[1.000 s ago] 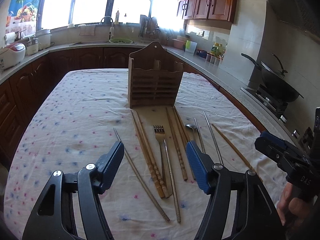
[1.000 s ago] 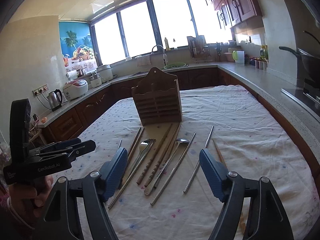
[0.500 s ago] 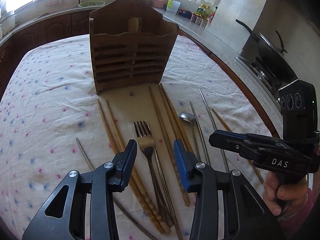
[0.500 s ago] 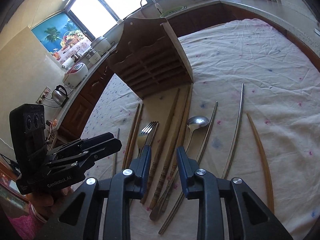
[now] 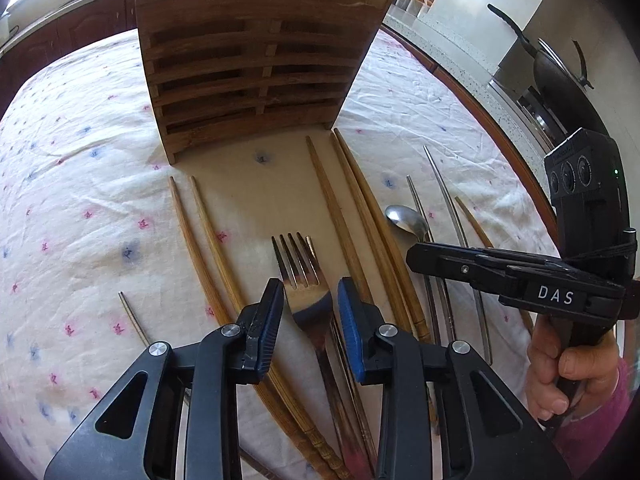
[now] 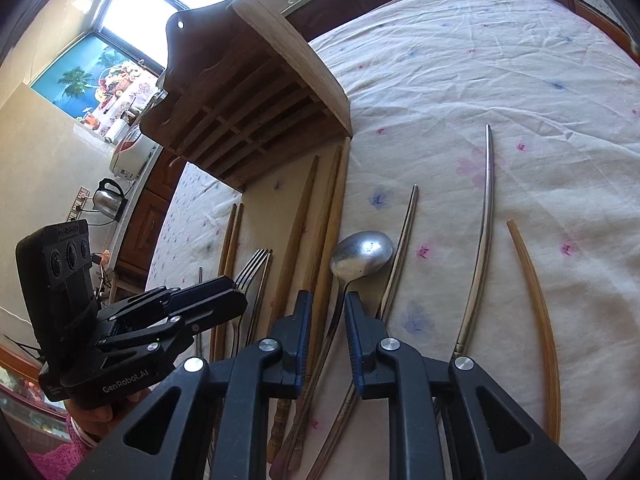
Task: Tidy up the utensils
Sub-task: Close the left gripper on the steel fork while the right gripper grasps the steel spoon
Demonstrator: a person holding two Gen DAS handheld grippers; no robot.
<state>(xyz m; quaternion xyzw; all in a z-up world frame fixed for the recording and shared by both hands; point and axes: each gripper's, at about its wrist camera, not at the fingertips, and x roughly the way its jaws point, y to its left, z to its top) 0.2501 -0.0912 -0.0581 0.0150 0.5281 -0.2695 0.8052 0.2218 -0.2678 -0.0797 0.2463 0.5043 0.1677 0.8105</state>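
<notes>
A wooden utensil holder (image 5: 256, 60) (image 6: 256, 112) stands on the cloth-covered table (image 5: 80, 160). In front of it lie a fork (image 5: 300, 264) (image 6: 252, 268), a spoon (image 5: 406, 218) (image 6: 362, 254), wooden chopsticks (image 5: 200, 240) (image 6: 300, 216) and metal chopsticks (image 5: 448, 200) (image 6: 482, 216). My left gripper (image 5: 310, 282) hangs low over the fork, its jaws closing either side of the fork's head, pads not pressing. My right gripper (image 6: 328, 295) straddles the spoon's neck, jaws closing with a small gap left. Each gripper shows in the other's view: the right (image 5: 412, 256), the left (image 6: 236, 292).
A pale bamboo chopstick (image 6: 532, 280) lies alone at the far right, a thin metal one (image 5: 132, 312) at the far left. A wok (image 5: 560, 76) sits on the stove beyond the table's right edge. A kettle (image 6: 108, 198) and rice cooker (image 6: 132, 152) stand on the counter.
Both grippers have come forward and down onto the row of utensils, tilting downward. Their jaws have narrowed a lot, the left around the fork, the right around the spoon.
</notes>
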